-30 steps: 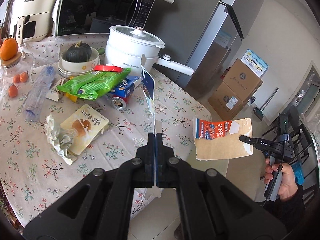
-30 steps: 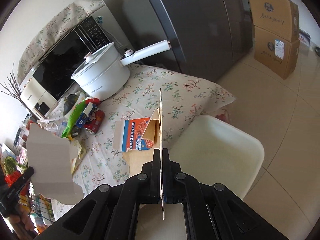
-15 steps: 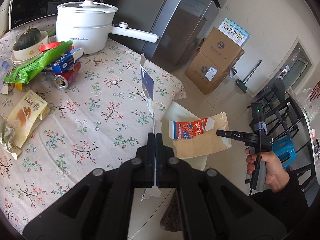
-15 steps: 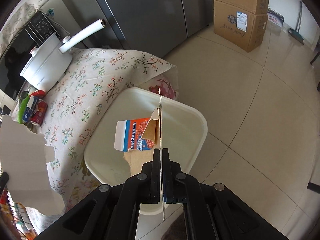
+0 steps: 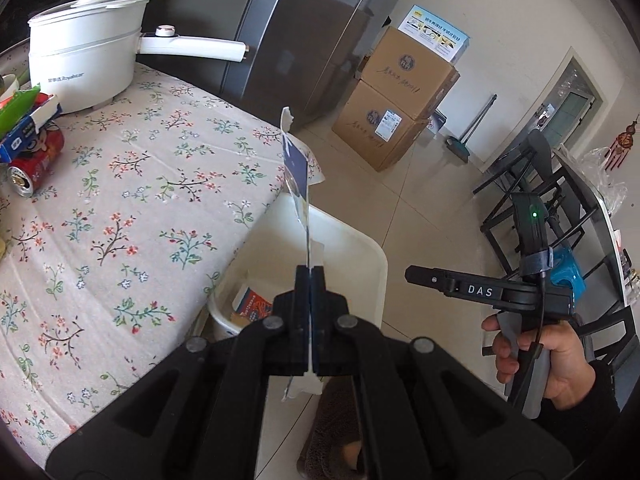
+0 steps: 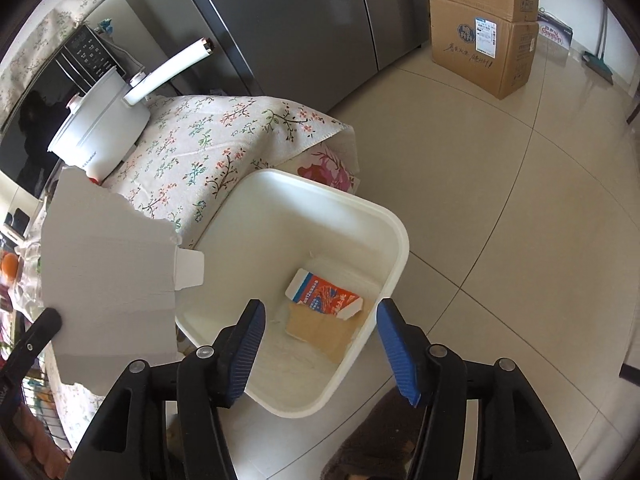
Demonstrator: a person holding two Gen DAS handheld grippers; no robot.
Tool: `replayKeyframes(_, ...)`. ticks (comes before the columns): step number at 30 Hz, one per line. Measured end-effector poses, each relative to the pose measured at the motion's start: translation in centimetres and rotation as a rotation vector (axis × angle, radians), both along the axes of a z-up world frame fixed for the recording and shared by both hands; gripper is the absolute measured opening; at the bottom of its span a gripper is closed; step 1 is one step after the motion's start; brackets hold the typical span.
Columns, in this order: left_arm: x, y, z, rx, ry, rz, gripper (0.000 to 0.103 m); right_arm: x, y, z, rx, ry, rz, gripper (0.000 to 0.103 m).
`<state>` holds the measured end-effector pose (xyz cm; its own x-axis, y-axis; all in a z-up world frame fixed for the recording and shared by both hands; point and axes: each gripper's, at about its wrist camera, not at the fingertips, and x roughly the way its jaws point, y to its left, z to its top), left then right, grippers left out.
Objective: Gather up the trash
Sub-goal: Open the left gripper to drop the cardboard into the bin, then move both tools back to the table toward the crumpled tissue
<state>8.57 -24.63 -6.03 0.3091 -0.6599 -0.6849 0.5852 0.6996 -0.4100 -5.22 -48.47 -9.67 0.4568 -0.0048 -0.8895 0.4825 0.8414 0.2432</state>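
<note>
Right gripper [image 6: 318,344], jaws opening, nothing between them; orange carton [image 6: 324,300] lies in white bin [image 6: 396,236], frame centre. Left gripper [image 5: 310,280] clamps torn card [image 5: 298,176] above the bin; a can [image 5: 36,160], probably more litter, remains at left.

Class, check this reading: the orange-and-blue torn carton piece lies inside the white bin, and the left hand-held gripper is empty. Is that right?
Not quite. The left hand-held gripper is not empty: it is shut on a torn cardboard piece, as the left wrist view shows. The carton piece does lie inside the white bin.
</note>
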Motion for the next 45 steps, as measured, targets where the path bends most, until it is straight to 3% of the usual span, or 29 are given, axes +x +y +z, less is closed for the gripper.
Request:
replayKeyframes(6, 0.8, -3.8, -2.4, 0.014, 0.025, -0.013, 0.0, -0.9, -1.1, -0.1, -0.035, 0.019, -0.018, 0.061)
replayKeyframes(14, 1.7, -5.9, -5.2, 0.068, 0.05, -0.02, 0.002, -0.8, -1.4, -0.3, -0.063, 0.037, -0.02, 0.064)
replayKeyframes(15, 1.7, -6.2, -5.5, 0.103, 0.049, -0.031, 0.007, -0.6, -1.4, -0.3, -0.066, 0.041, -0.018, 0.065)
replayKeyframes(16, 1.6, -6.3, -5.8, 0.138, 0.044, -0.033, 0.023, -0.5, -1.3, -0.2, -0.069, 0.044, -0.016, 0.065)
replayKeyframes(17, 1.6, -6.3, -5.9, 0.17, 0.029, -0.024, 0.05, -0.3, -1.1, -0.1, -0.072, 0.045, -0.014, 0.067)
replayKeyframes(19, 1.4, -5.6, -5.6, 0.2, -0.012, 0.006, 0.074, 0.0, -0.9, 0.2, -0.078, 0.04, -0.009, 0.069)
replayKeyframes(32, 2.6, 2.7, -3.6, 0.302, -0.032, 0.136, 0.087, 2.8, 2.9, 1.7, -0.103, 0.024, 0.062, 0.075)
replayKeyframes(45, 3.5, 15.9, -0.9, 0.367, -0.043, 0.389, 0.091, 8.4, 12.1, 3.4, -0.122, 0.002, 0.239, 0.081)
